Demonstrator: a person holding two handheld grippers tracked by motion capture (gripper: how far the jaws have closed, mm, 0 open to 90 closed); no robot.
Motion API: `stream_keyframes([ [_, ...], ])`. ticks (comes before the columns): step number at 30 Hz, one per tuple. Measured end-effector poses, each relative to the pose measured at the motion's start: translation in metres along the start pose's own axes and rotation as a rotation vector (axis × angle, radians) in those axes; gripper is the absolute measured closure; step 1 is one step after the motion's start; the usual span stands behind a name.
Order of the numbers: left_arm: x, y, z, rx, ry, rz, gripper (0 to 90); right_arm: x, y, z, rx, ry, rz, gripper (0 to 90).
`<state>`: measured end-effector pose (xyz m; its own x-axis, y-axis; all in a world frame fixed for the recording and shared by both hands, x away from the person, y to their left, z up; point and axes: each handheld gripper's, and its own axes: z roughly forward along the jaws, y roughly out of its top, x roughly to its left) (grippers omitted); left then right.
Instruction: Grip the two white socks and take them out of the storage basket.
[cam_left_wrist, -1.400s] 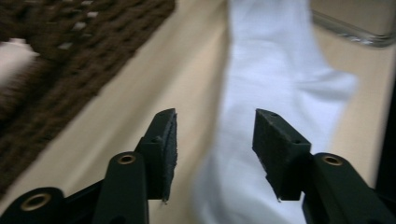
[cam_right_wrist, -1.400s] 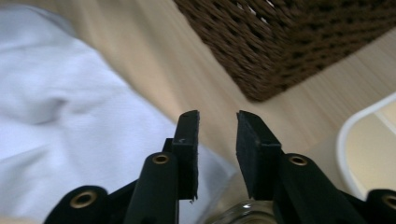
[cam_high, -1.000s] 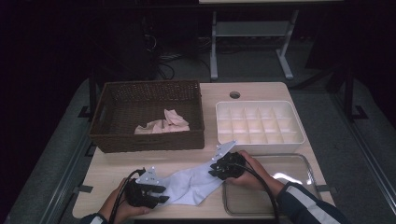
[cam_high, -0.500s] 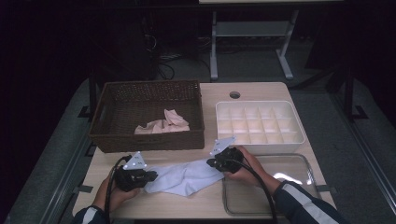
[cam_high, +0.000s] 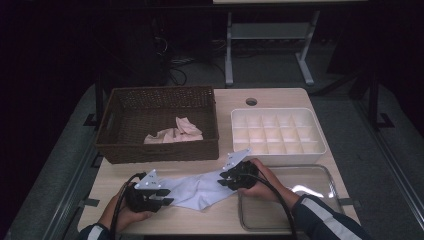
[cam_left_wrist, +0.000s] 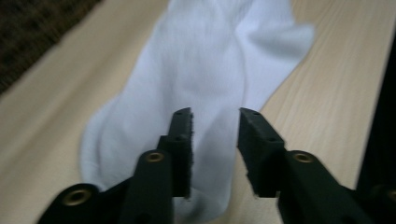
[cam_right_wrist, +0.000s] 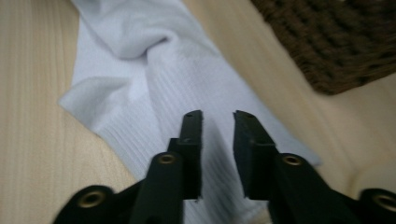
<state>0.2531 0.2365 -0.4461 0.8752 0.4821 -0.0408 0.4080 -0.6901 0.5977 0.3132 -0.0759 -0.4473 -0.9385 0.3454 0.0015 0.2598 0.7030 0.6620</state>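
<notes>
High view down over the table (cam_high: 220, 220); both gripper views close on one white sock (cam_high: 200, 190)

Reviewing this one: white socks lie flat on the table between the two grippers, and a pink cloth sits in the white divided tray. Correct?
Not quite. The pink cloth lies in the brown wicker basket, as the high view shows; the white divided tray has nothing in it. The white socks do lie flat between the left gripper and right gripper.

Left gripper (cam_high: 161, 196) now back at the 8 o'clock end of the flat white cotton sock (cam_high: 200, 190), after sitting farther toward 9 o'clock half a second ago. Jaws of both left and right gripper (cam_high: 226, 179) just reopened after a brief close, pads apart over the cloth, pinching nothing.
</notes>
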Motion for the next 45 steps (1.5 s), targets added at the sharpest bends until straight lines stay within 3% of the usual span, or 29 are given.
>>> stream_keyframes([
  [1, 0.001, -0.001, 0.004, 0.014, 0.006, 0.001, 62.2, 0.0, 0.0, 0.002, -0.002, 0.016, -0.006, 66.7],
  [3, 0.003, -0.003, 0.005, -0.006, 0.013, -0.011, 65.3, 0.002, 0.0, 0.006, 0.012, 0.025, -0.002, 62.1],
  [5, 0.005, -0.003, 0.005, -0.009, 0.017, -0.013, 71.9, 0.004, 0.0, 0.012, 0.023, 0.019, -0.069, 59.4],
  [6, 0.005, -0.003, 0.005, -0.013, 0.022, -0.018, 75.6, 0.005, 0.0, 0.012, 0.017, 0.025, -0.079, 60.4],
  [9, 0.005, -0.003, 0.005, -0.011, 0.023, -0.015, 83.1, 0.011, 0.002, 0.015, 0.029, 0.006, -0.108, 65.1],
  [11, 0.004, -0.002, 0.003, -0.004, 0.034, -0.002, 84.3, 0.012, 0.003, 0.015, 0.03, -0.005, -0.117, 79.2],
  [12, 0.005, -0.001, 0.002, -0.01, 0.036, -0.003, 84.5, 0.013, 0.003, 0.014, 0.038, -0.02, -0.091, 82.8],
  [14, 0.006, 0.0, -0.004, -0.026, 0.05, 0.004, 84.5, 0.012, 0.003, 0.013, 0.036, -0.011, -0.094, 84.6],
  [17, 0.009, 0.001, -0.018, -0.096, 0.075, -0.01, 84.4, 0.012, 0.004, 0.009, 0.028, -0.013, -0.104, 85.2],
  [22, 0.011, 0.002, -0.034, -0.138, 0.104, 0.002, 83.7, 0.008, 0.009, -0.012, -0.038, 0.008, -0.069, 85.0],
  [25, 0.012, 0.003, -0.035, -0.121, 0.131, 0.025, 83.7, 0.009, 0.012, -0.023, -0.068, 0.014, -0.066, 85.0],
  [28, 0.013, 0.001, -0.031, -0.073, 0.173, 0.037, 83.3, 0.014, 0.014, -0.026, -0.058, 0.031, -0.073, 85.0],
  [30, 0.02, -0.002, -0.03, -0.066, 0.193, 0.007, 79.1, 0.021, 0.013, -0.026, -0.045, 0.072, -0.064, 85.0],
  [33, 0.026, -0.008, -0.029, -0.076, 0.166, -0.028, 77.0, 0.029, 0.01, -0.016, 0.012, 0.103, -0.124, 83.6],
  [35, 0.028, -0.008, -0.029, -0.077, 0.176, -0.042, 72.2, 0.034, 0.008, -0.009, 0.048, 0.076, -0.159, 81.9],
  [37, 0.03, -0.008, -0.026, -0.074, 0.19, -0.066, 66.6, 0.034, 0.005, -0.003, 0.089, 0.041, -0.161, 79.1],
  [39, 0.035, -0.01, -0.023, -0.044, 0.232, -0.09, 58.7, 0.033, 0.002, 0.001, 0.112, 0.058, -0.162, 75.9],
  [40, 0.038, -0.012, -0.022, -0.05, 0.215, -0.104, 58.7, 0.034, 0.001, 0.002, 0.124, 0.034, -0.178, 74.5],
  [42, 0.042, -0.016, -0.021, -0.058, 0.169, -0.127, 59.9, 0.033, 0.001, 0.001, 0.116, 0.042, -0.175, 72.6],
  [45, 0.041, -0.015, -0.017, -0.044, 0.162, -0.123, 66.6, 0.033, -0.001, -0.003, 0.111, 0.038, -0.174, 74.5],
])
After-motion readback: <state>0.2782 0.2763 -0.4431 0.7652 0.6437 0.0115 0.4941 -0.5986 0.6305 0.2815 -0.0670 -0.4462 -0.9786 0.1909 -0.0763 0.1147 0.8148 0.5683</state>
